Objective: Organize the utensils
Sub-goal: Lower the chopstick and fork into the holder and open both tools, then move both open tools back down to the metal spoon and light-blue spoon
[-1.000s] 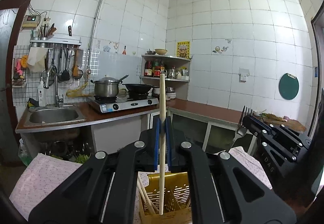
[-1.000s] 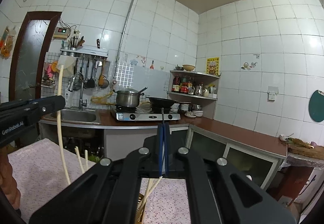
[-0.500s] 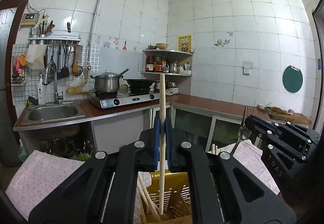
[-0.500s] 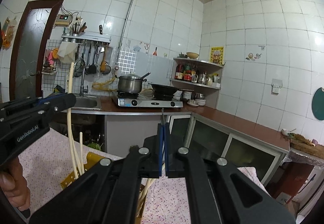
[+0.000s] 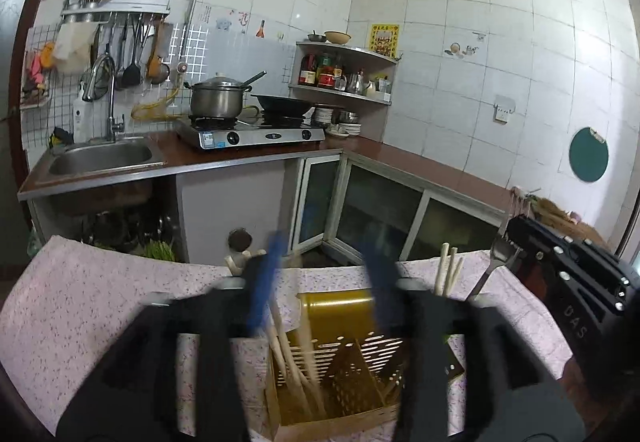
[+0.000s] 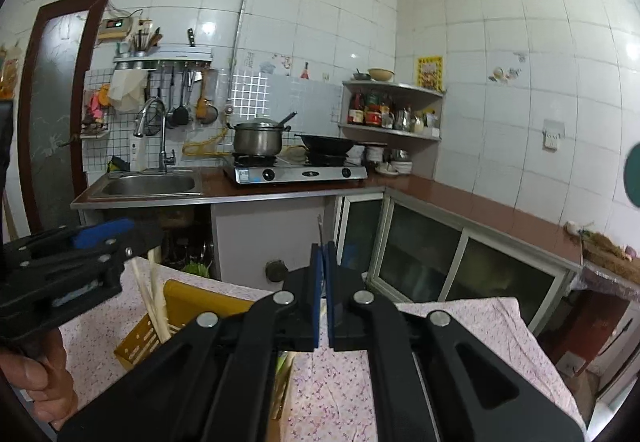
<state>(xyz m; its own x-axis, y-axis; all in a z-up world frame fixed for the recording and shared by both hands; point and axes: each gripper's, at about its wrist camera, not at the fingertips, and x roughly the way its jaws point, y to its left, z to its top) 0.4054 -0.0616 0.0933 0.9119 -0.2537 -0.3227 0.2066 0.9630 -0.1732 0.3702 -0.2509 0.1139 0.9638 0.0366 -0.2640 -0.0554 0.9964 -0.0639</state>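
Underneath, floral tablecloth (image 5: 100,306); beyond, white-tiled kitchen counter (image 5: 420,158).

This is a home kitchen. White tiles (image 5: 460,42) cover the walls up to the ceiling. An L-shaped desk (image 5: 420,162) with a reddish-brown top runs along two walls, with glass-fronted cabinets (image 5: 380,214) beneath. At its left end sits a steel sink (image 5: 100,158) with a tall tap (image 5: 106,90). Beside it stands a two-burner gas stove (image 5: 256,132) bearing a lidded steel pot (image 5: 218,98) and a dark wok (image 5: 286,106). Ladles and spatulas (image 5: 132,54) hang from a rail above the sink. In the corner of the desk, a shelf (image 5: 344,70) holds sauce bottles and bowls.
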